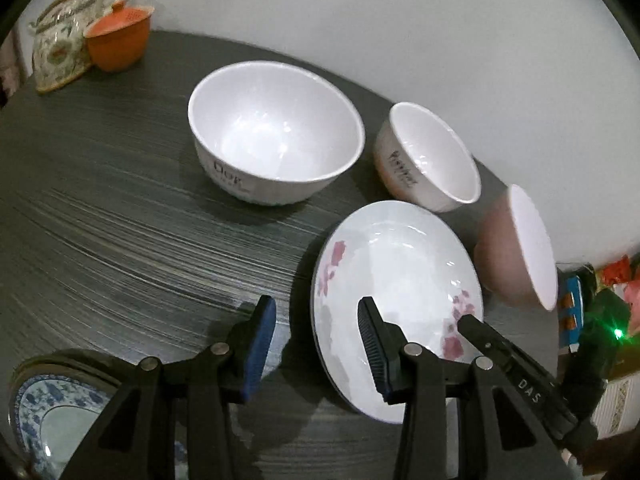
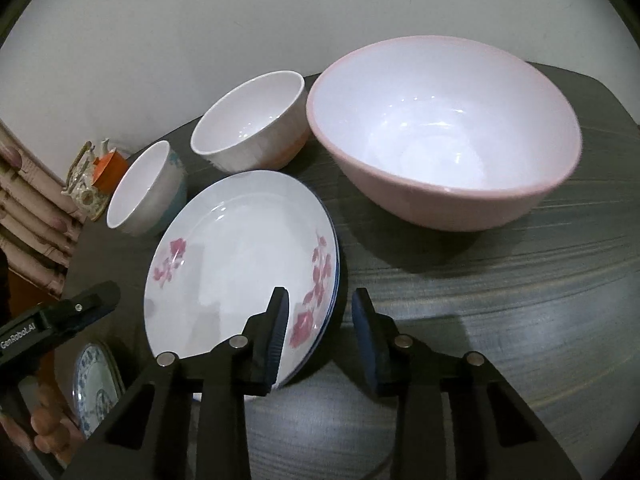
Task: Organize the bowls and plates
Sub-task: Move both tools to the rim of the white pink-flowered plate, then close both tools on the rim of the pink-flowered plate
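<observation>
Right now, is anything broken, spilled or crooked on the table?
Nothing stands out. The pink bowl, the two smaller bowls and the flowered plate all sit upright and look whole, with no spill on the dark table.

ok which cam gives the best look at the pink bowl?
Right wrist: the pink bowl sits large and whole, rim and white inside visible, standing on the dark table. Left wrist catches it only at the right edge, blurred and seen side-on, beyond the flowered plate.

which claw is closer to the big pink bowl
Right. The right claw sits at the flowered plate's edge, just in front of the pink bowl; the left claw is across the plate, farther away.
</observation>
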A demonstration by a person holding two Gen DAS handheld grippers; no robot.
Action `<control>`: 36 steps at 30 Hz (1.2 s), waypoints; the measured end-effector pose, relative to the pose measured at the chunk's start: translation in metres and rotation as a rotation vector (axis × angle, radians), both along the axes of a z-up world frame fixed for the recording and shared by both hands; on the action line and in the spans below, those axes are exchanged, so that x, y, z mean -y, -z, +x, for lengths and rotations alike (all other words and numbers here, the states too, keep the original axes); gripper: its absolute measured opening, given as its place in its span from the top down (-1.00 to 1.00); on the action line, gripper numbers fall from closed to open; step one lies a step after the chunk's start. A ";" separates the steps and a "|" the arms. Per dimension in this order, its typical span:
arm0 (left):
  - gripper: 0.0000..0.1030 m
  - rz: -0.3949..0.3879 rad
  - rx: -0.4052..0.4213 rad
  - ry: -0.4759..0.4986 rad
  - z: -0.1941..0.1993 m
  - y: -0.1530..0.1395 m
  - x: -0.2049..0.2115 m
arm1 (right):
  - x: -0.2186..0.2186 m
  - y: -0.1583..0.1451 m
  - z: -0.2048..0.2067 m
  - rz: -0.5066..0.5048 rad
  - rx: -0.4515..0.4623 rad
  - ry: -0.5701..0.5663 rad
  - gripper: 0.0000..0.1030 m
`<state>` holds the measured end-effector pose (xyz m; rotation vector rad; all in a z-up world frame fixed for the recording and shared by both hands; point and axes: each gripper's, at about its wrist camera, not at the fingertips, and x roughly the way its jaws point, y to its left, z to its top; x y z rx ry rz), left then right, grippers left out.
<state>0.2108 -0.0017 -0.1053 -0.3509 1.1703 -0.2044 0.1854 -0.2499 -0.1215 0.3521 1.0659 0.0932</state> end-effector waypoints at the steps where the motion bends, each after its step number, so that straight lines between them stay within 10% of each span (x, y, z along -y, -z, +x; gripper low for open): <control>1: 0.16 -0.010 -0.014 -0.001 0.004 0.003 0.001 | 0.000 0.000 0.001 0.003 -0.004 0.001 0.41; 12: 0.18 0.014 -0.092 0.001 0.023 0.022 0.016 | 0.004 0.008 0.007 0.045 -0.035 0.003 0.61; 16: 0.69 0.008 -0.097 0.026 0.026 0.025 0.023 | 0.007 0.009 0.010 0.060 -0.038 -0.002 0.71; 36: 0.70 0.058 -0.157 0.110 -0.046 0.039 0.043 | 0.009 0.006 -0.036 0.044 -0.119 -0.008 0.77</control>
